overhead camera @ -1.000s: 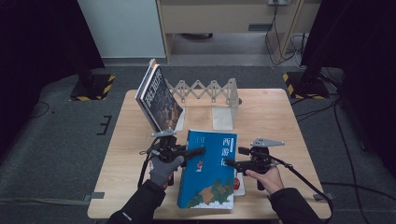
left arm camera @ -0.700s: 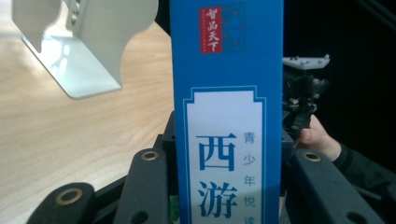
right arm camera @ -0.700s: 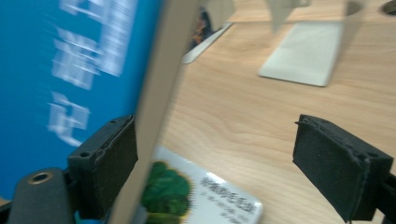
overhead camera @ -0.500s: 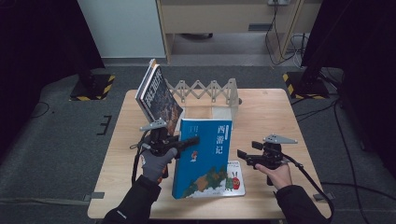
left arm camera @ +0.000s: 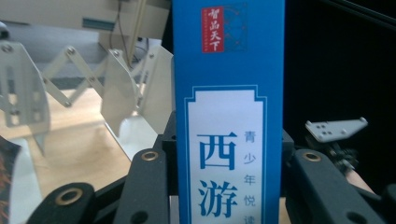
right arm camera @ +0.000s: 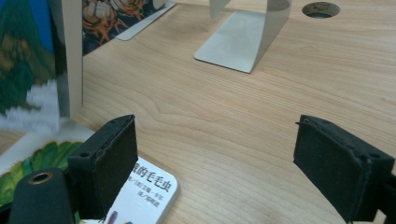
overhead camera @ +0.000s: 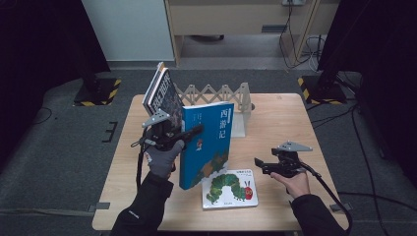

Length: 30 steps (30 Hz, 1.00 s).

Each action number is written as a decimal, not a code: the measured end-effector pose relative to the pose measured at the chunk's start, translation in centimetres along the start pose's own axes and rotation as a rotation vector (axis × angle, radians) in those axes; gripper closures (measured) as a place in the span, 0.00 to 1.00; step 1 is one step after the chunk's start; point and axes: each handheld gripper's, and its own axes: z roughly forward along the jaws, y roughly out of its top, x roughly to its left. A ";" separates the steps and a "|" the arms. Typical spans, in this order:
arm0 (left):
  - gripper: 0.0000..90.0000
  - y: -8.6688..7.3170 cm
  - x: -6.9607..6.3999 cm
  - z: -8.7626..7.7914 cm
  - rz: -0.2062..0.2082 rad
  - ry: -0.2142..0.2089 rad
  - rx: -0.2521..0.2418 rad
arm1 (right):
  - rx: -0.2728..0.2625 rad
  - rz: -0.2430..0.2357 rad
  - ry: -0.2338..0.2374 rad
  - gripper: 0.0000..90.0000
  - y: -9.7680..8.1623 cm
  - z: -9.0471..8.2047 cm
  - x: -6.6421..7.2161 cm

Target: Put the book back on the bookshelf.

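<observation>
A blue book (overhead camera: 206, 142) with Chinese characters stands nearly upright on the wooden table (overhead camera: 280, 118). My left gripper (overhead camera: 191, 132) is shut on its spine; in the left gripper view the spine (left arm camera: 229, 116) sits clamped between the two black jaws. A caterpillar picture book (overhead camera: 230, 188) lies flat at the blue book's foot. To its right, my right gripper (overhead camera: 259, 164) hovers low over the table, open with nothing between its jaws. The right gripper view puts that gripper (right arm camera: 215, 158) above bare wood, with the picture book's corner (right arm camera: 144, 191) beside one jaw and the blue book (right arm camera: 32, 70) at the left.
A white accordion book rack (overhead camera: 216, 93) stands at the back of the table, with a dark-covered book (overhead camera: 164, 96) leaning in its left end. One of its metal dividers (right arm camera: 243, 37) rests on the wood ahead of the right gripper. Black stands flank the table.
The left gripper has lifted the blue book from lying flat to standing upright, uncovering the caterpillar book. The right gripper has drawn away to the right.
</observation>
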 end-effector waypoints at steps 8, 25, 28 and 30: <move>0.69 1.6 0.5 0.9 0.026 0.082 -0.070 | 0.017 -0.016 -0.034 0.15 -0.1 0.1 -0.6; 0.69 3.3 1.1 2.8 0.092 0.236 -0.153 | 0.031 -0.050 -0.059 0.16 -0.2 0.1 -0.9; 0.69 3.3 1.2 3.7 0.104 0.269 -0.162 | 0.034 -0.056 -0.060 0.16 -0.2 0.1 -1.0; 0.69 3.3 1.3 4.3 0.112 0.291 -0.159 | 0.033 -0.054 -0.059 0.16 -0.2 0.2 -1.0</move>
